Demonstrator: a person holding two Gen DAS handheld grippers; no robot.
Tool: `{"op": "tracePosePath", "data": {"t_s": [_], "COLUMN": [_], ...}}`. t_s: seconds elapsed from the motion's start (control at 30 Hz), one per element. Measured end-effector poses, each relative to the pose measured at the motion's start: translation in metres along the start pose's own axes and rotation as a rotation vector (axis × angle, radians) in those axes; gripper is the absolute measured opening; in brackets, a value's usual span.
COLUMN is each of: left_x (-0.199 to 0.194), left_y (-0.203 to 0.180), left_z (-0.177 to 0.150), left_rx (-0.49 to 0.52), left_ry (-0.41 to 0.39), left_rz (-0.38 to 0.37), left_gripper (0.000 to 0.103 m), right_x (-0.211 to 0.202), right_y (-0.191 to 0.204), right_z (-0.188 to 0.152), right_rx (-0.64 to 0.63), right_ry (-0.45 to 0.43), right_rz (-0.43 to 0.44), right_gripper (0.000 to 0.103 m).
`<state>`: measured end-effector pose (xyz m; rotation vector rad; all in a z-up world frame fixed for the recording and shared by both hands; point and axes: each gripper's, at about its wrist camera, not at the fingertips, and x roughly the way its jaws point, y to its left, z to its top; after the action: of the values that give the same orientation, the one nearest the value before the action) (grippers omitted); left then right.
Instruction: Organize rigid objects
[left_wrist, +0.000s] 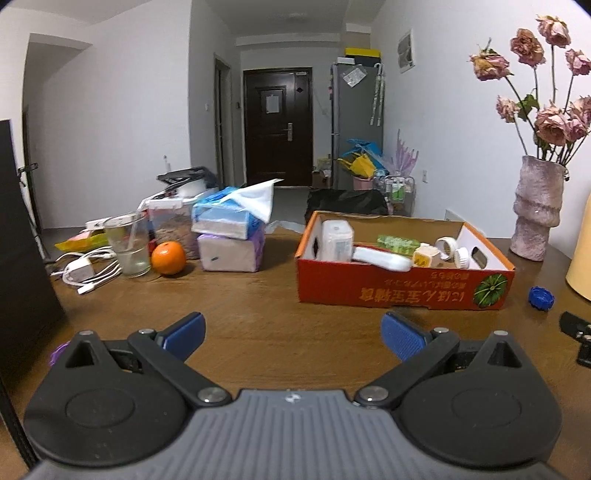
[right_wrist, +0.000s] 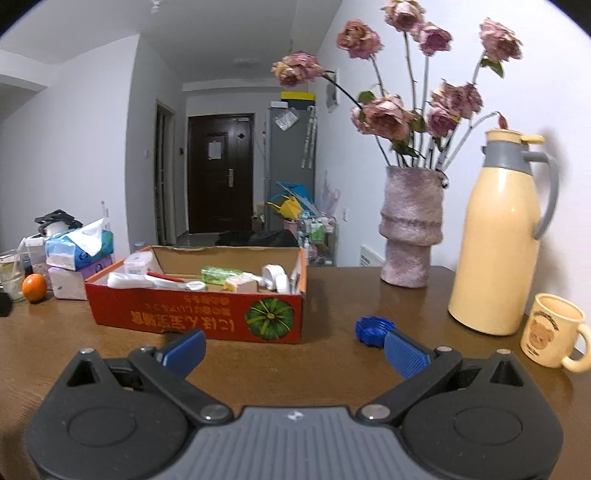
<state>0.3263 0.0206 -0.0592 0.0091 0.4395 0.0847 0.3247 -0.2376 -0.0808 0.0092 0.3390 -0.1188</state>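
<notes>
Left wrist view, left to right: white charger and cable (left_wrist: 86, 272) coiled on the brown tabletop (left_wrist: 258, 310); clear glass (left_wrist: 127, 243) just right of it; orange (left_wrist: 168, 257) beside the glass; two stacked tissue packs (left_wrist: 231, 236), a tissue sticking up from the top one; red cardboard box (left_wrist: 402, 291) right of centre, holding a white bottle, a green packet and small white items; blue bottle cap (left_wrist: 541, 298) on the tabletop right of the box, apart from it; pink vase of dried roses (left_wrist: 537, 212) behind.

Left gripper (left_wrist: 293, 334): jaws wide, nothing between them, above bare tabletop short of the box.

Right wrist view: right gripper (right_wrist: 294, 349), jaws wide, empty; blue bottle cap (right_wrist: 373, 329) just beyond the right fingertip (right_wrist: 404, 352); whether they touch, cannot tell; cream thermos jug (right_wrist: 498, 240) and bear-print mug (right_wrist: 554, 332) at far right.
</notes>
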Motion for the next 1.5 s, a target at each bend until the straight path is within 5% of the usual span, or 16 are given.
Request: {"op": "tracePosePath", "data": {"t_s": [0.93,1.5], "left_x": [-0.016,0.041], "left_y": [0.119,0.194], "left_z": [-0.026,-0.043], "left_rx": [-0.103,-0.177], "left_ry": [0.063,0.185], "left_rz": [0.245,0.407], "left_gripper": [0.103,0.103], "right_x": [-0.012,0.021], "right_y": [-0.025,-0.042], "right_z": [-0.021,-0.019], "right_rx": [0.024,0.026], "right_ry": [0.024,0.080], "right_rz": [-0.056,-0.103], "right_gripper": [0.103,0.103]}}
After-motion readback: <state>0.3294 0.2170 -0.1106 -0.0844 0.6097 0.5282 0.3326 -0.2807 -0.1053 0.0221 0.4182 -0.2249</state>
